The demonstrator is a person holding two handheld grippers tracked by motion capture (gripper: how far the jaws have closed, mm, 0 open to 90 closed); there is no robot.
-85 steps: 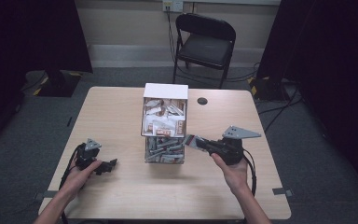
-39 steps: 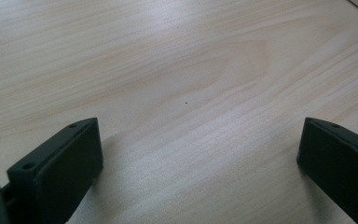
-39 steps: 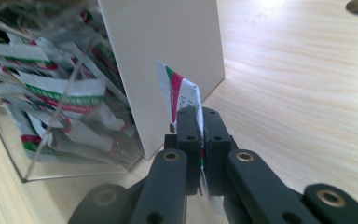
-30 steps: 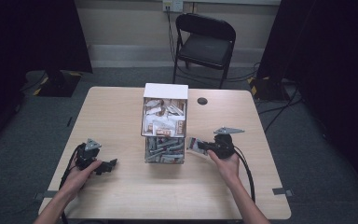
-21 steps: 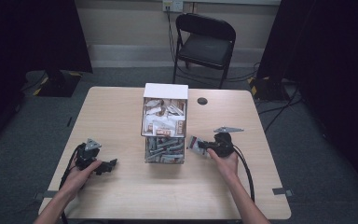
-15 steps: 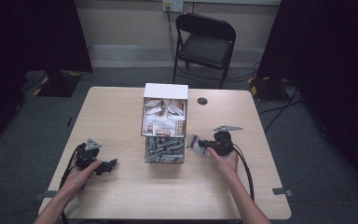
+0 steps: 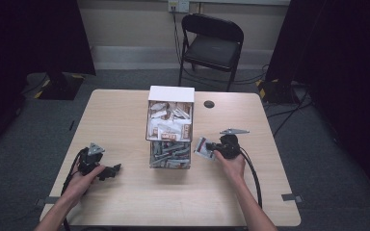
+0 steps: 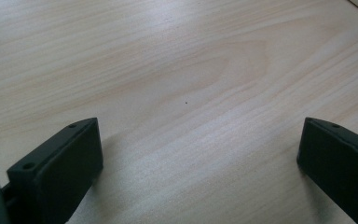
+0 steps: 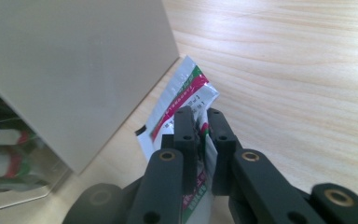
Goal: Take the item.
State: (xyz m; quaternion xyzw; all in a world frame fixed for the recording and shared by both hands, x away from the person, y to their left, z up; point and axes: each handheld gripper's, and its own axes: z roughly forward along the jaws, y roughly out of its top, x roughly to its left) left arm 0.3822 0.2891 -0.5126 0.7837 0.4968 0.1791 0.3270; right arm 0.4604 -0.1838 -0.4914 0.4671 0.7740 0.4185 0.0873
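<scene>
A white dispenser box (image 7: 171,94) stands mid-table, with several sachets in its open top and in its clear lower bin (image 7: 170,155). My right gripper (image 7: 211,149) lies low at the box's right side, shut on a white sachet with red and green print (image 7: 202,146). In the right gripper view the sachet (image 9: 186,88) sticks out past the jaws (image 9: 198,114) and its tip is against the box wall (image 9: 74,70). The jaws have just eased open slightly, with the sachet still between them. My left gripper (image 7: 113,169) rests open on bare wood (image 8: 198,140) at the front left.
A small black disc (image 7: 209,104) lies on the table (image 7: 125,115) behind the box to the right. A black folding chair (image 7: 212,45) stands beyond the far edge. Cables trail from both grippers toward the front edge.
My right gripper has come down and leftward with the sachet, close to the box's lower right side. The left gripper has stayed put.
</scene>
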